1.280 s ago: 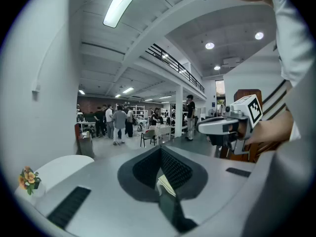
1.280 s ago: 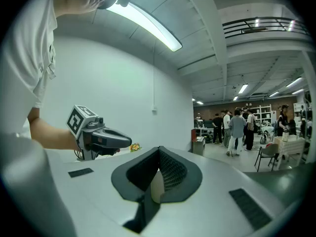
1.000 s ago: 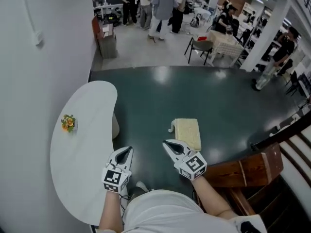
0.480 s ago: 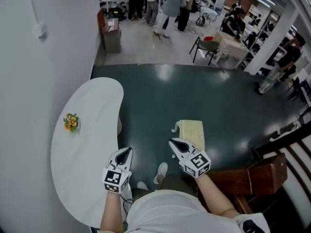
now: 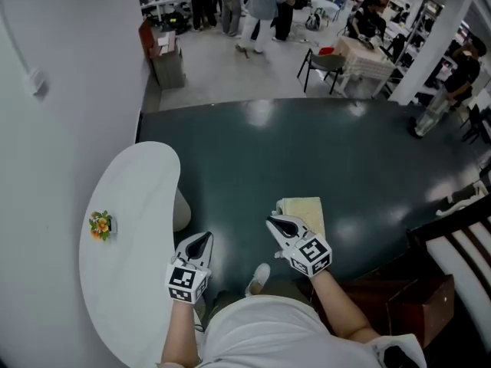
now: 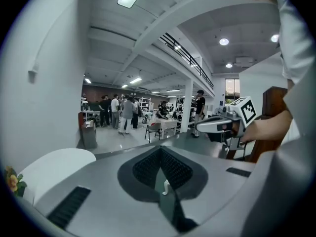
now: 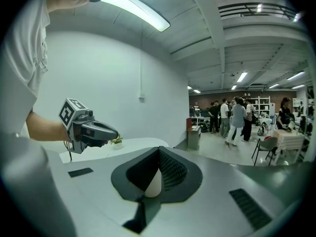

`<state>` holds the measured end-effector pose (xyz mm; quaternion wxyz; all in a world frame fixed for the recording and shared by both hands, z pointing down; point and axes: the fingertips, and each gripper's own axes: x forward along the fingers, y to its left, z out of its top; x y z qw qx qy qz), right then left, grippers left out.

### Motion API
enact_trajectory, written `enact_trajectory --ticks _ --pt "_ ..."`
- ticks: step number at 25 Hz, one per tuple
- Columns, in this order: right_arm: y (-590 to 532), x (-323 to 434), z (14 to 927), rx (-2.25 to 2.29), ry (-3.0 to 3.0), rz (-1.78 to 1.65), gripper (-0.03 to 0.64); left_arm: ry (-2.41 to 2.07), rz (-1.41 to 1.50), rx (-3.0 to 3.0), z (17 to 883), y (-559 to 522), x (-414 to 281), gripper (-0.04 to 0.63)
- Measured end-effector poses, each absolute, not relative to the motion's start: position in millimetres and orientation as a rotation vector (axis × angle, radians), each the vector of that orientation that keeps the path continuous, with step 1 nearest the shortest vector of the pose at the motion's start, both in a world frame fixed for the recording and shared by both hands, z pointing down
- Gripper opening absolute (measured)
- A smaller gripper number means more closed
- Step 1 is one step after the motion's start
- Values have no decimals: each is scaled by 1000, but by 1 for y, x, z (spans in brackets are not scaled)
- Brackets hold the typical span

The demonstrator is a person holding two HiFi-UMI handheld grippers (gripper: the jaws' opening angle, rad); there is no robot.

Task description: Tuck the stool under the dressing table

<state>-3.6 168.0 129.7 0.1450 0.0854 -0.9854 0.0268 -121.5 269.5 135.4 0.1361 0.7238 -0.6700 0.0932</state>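
Person has stepped in, carrying both grippers forward. Left gripper (image 5: 202, 238) and right gripper (image 5: 273, 221) are closed and empty, probably ready to push. Stool (image 5: 305, 209) stands on the floor just past the right one, apart from the dressing table (image 5: 134, 205), not tucked yet.

The dressing table (image 5: 130, 205) is plain white against a pale grey-white wall (image 5: 61, 75), and the small posy (image 5: 100, 225) shows orange and yellow blooms with green leaves. The stool (image 5: 304, 209) has a pale straw-yellow seat and an off-white leg, set off by a glossy dark teal-green floor (image 5: 322, 144) with pale patches of reflected light (further off the floor is light grey). The left gripper (image 5: 201, 238) and right gripper (image 5: 275, 222) are light grey with black pads, each with a cube of black-and-white squares, the person's shirt (image 5: 261, 332) is white, and the wooden furniture (image 5: 418, 309) is reddish brown.
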Motion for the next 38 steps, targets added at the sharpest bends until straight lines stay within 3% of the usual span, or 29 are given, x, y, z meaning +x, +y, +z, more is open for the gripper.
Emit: enact_trajectory --ticks 15,38 --pt "30 90 191 610 -2731 350 8 -1725 404 2215 168 110 -73 2" --pt "-3 217 367 980 -2313 715 8 -1301 585 2280 277 27 -17 3"
